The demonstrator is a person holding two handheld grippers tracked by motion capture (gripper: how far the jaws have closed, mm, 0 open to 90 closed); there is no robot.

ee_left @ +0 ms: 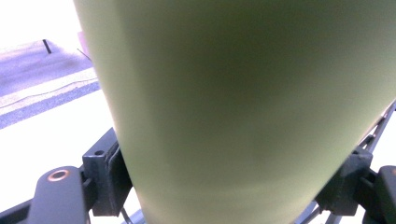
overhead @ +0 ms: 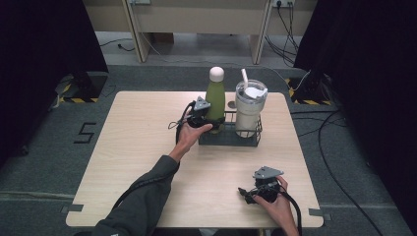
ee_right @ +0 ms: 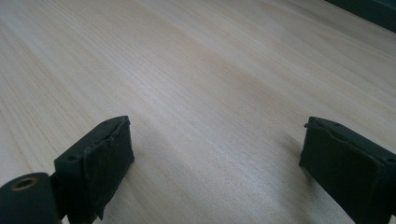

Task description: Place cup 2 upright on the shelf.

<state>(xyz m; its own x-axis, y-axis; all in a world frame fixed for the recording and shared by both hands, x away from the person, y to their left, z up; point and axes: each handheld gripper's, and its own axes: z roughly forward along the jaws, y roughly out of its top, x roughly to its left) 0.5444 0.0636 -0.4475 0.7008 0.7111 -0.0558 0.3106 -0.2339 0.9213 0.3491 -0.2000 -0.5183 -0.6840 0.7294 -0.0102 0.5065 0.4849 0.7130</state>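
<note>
While the left gripper (overhead: 205, 119) clamps the lower body of a green bottle (overhead: 215, 101), the bottle stands upright in the left end of a dark wire basket (overhead: 231, 136) near the far edge of a pale wooden table (overhead: 142, 147), seen from the high view. Its cream cap (overhead: 217, 73) rises clear of the basket; its base is hidden behind the wire and the person's left hand (overhead: 189, 133).

Beside it in the same basket stands a white tumbler (overhead: 249, 109) with a lid and a straw (overhead: 244, 76); whether bottle and tumbler touch cannot be told.

From the left gripper view, the bottle (ee_left: 243, 107) is so close that it blurs into a green wall, cut off at top and bottom. The two black jaws sit against its sides at lower left and lower right, closed on it. Thin basket wires (ee_left: 380, 126) show at the right edge, and the bright background is washed out.

At the table's near right corner, the right gripper (overhead: 256, 189) rests low over the wood in the person's right hand (overhead: 280, 204), well apart from the basket. Its own view shows the jaws spread wide over bare tabletop (ee_right: 210, 84), nothing between them; both are cut off by the lower frame edge. A grey sleeve (overhead: 142, 196) enters from the bottom left.
</note>
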